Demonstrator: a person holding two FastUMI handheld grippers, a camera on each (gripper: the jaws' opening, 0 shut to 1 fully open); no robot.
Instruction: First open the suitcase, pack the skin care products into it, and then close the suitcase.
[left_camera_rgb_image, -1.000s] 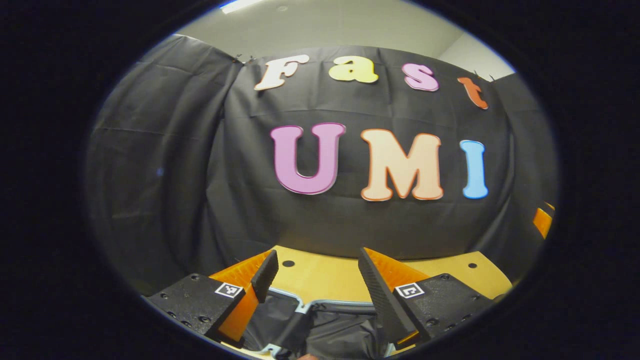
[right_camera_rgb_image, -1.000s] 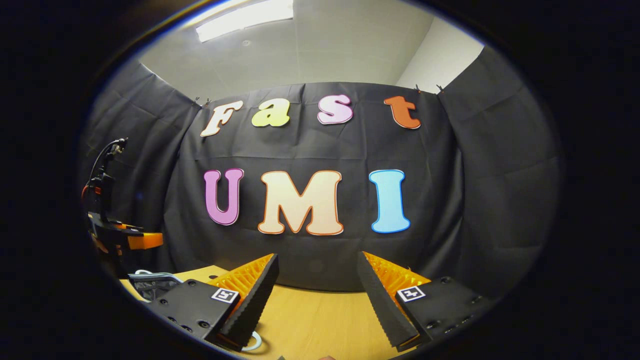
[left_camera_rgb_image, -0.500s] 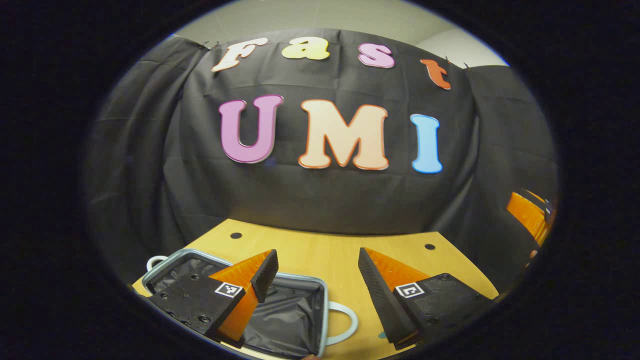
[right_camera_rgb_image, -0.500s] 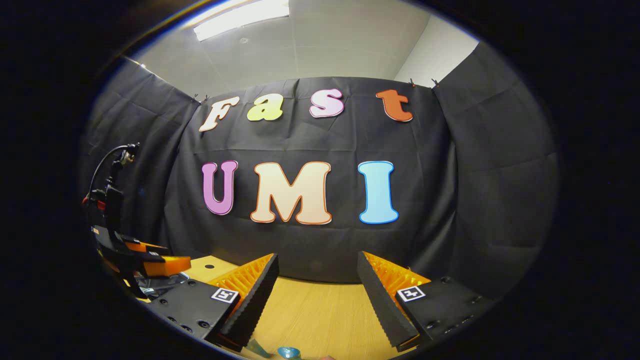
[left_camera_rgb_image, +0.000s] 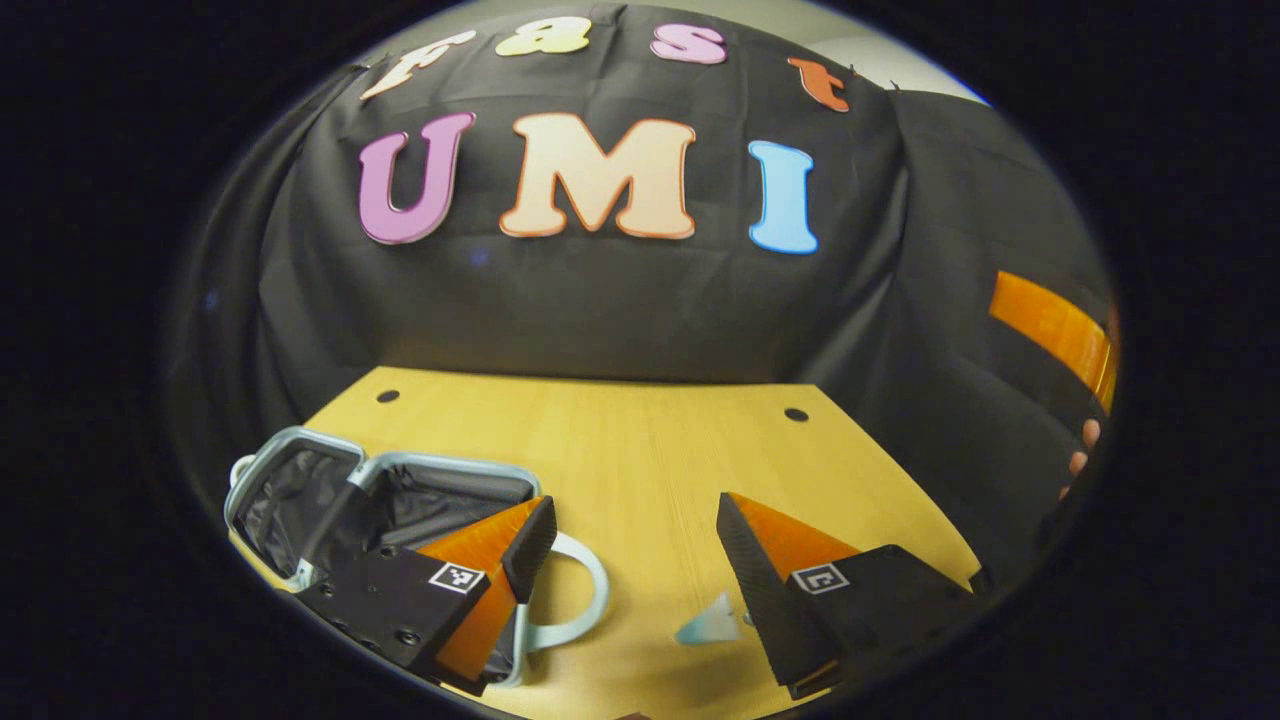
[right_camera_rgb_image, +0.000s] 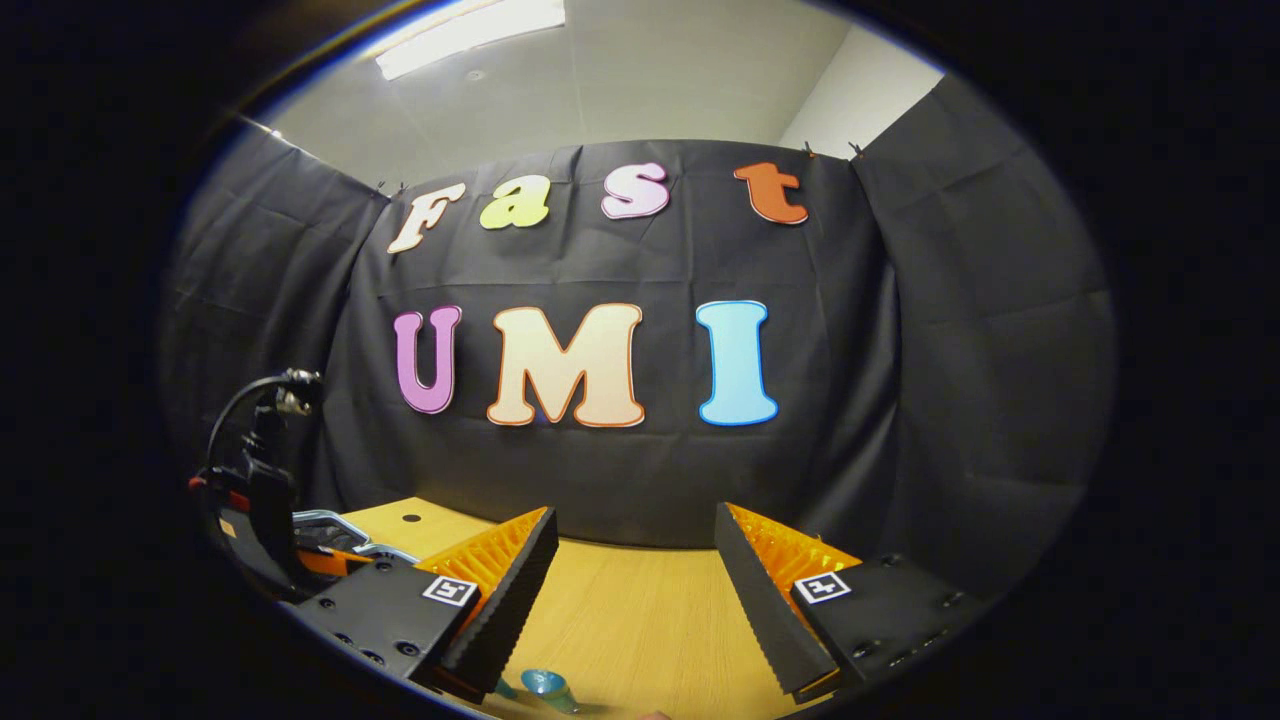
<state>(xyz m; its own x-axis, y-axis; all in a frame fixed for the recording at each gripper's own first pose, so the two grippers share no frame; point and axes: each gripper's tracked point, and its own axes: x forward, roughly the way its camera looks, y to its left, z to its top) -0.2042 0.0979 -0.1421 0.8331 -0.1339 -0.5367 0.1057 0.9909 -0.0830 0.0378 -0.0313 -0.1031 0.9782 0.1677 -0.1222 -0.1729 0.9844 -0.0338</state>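
Seen from the left gripper view: suitcase (left_camera_rgb_image: 390, 500) lying open on the wooden counter (left_camera_rgb_image: 640, 440) at lower left, dark lining exposed, pale handle loop toward the middle; left gripper (left_camera_rgb_image: 635, 545) above it, fingers apart and empty; small teal product (left_camera_rgb_image: 712, 626) just beside the right finger. From the right gripper view — right gripper (right_camera_rgb_image: 635, 560) with fingers spread wide, empty; teal item (right_camera_rgb_image: 545, 684) on the counter near the left finger; other gripper at far left over the suitcase rim.

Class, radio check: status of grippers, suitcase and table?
Both grippers, left and right, open, empty. Suitcase lies open. Small blue item on table, unpacked.
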